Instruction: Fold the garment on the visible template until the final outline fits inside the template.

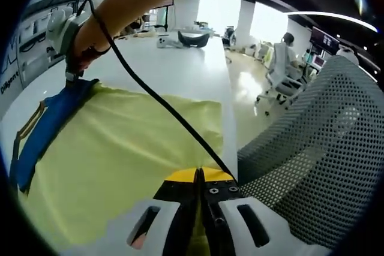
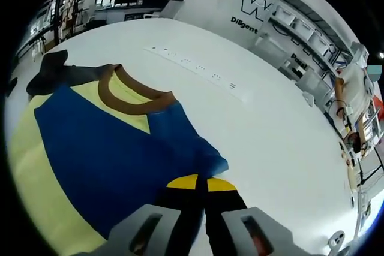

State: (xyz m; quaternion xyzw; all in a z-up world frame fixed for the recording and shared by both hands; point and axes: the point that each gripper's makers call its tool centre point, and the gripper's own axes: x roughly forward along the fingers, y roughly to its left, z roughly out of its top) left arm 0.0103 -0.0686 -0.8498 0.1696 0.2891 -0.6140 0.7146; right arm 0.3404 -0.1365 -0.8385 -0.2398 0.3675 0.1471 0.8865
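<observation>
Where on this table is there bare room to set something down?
Bare white table lies beyond the garment's blue edge, past the strip of small marks toward the wall shelves. In the left gripper view, tabletop is free between the yellow cloth and the dark objects. Crowded: the garment itself.

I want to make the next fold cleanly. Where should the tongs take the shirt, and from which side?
Probably at the free edges. The shirt lies flat on the table, so only its borders give cloth to pinch. The right tongs are shut on the blue sleeve corner, coming in low from the bare table side. The left tongs are shut on the yellow hem the same way.
</observation>
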